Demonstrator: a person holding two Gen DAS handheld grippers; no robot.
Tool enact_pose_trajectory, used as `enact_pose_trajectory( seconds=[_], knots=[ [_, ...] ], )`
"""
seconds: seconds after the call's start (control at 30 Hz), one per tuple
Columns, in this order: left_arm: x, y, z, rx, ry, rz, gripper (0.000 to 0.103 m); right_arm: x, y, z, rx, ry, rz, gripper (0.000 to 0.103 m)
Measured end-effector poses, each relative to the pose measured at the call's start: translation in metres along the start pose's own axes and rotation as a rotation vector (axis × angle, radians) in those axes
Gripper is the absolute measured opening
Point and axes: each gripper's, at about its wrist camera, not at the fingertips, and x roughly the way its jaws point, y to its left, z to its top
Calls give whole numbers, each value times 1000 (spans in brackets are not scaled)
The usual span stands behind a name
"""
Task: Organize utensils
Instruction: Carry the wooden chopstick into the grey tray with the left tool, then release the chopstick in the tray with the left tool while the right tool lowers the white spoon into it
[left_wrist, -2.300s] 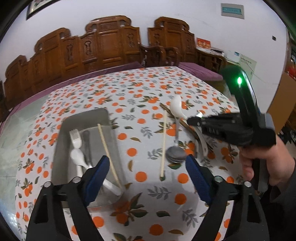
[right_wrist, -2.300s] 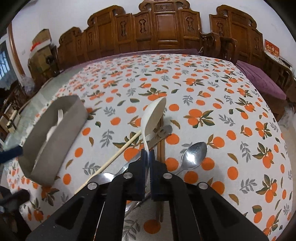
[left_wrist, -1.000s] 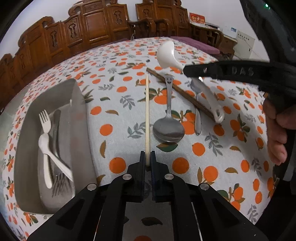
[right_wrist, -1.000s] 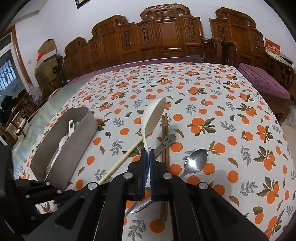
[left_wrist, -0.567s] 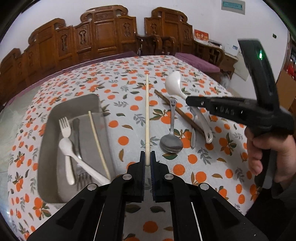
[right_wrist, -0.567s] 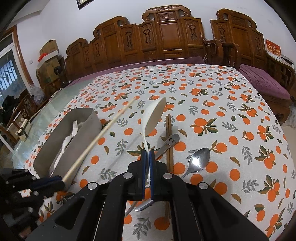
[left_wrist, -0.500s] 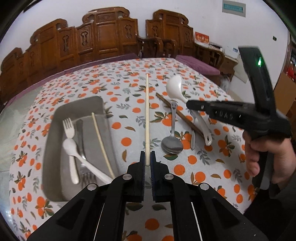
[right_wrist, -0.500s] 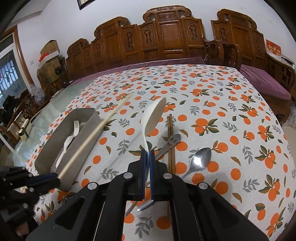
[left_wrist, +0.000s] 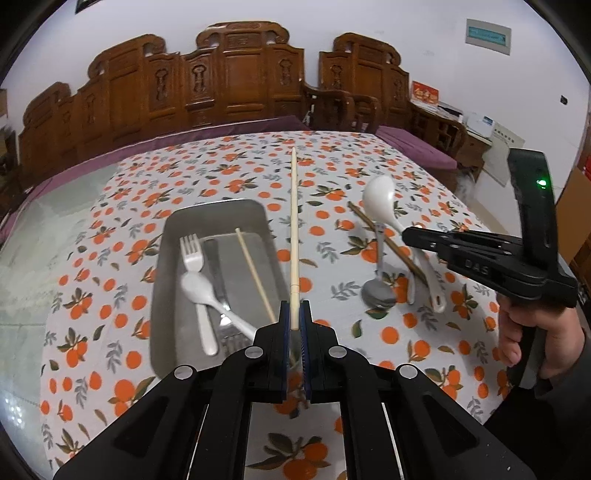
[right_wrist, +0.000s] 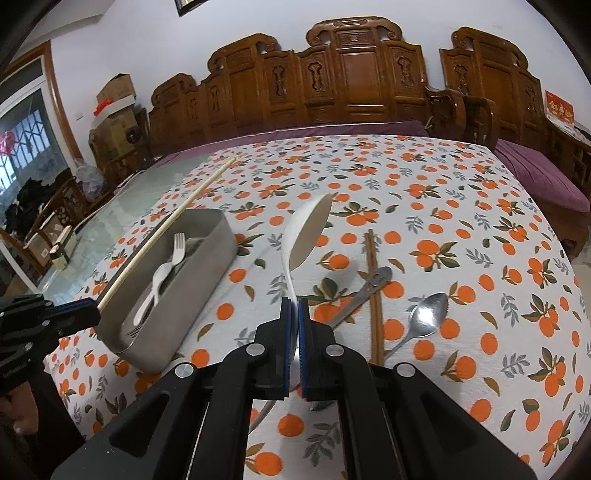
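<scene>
My left gripper (left_wrist: 294, 314) is shut on a pale wooden chopstick (left_wrist: 293, 229) and holds it in the air just right of the grey tray (left_wrist: 164, 266). The tray holds a white fork (left_wrist: 192, 251), a white spoon (left_wrist: 199, 291), dark cutlery and another pale chopstick (left_wrist: 255, 273). My right gripper (right_wrist: 294, 306) is shut on a white ceramic spoon (right_wrist: 304, 236) and holds it above the cloth; it also shows in the left wrist view (left_wrist: 380, 203). In the right wrist view the left gripper (right_wrist: 77, 314) carries the chopstick (right_wrist: 166, 229) over the tray (right_wrist: 199, 273).
On the orange-print tablecloth (right_wrist: 461, 229) lie dark brown chopsticks (right_wrist: 373, 291), a metal spoon (right_wrist: 424, 317) and another metal utensil (right_wrist: 365, 291). In the left wrist view a metal spoon (left_wrist: 376, 291) lies right of the tray. Carved wooden chairs (left_wrist: 229, 85) line the table's far side.
My left gripper shut on the pale chopstick, lifted it off the cloth and carried it left toward the tray. My right gripper raised the white spoon and shifted toward the tray.
</scene>
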Motion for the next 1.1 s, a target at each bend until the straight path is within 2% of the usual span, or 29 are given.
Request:
enact_pose_trajectory(
  seconds=[0.63,1.1],
  knots=[
    [10,46,-15,-82,94,68,4,4,17,-5,-37,17,17,4],
    [28,47,-15,-82,141,63,5,8,21,-7,-48,30,21,4]
  ],
)
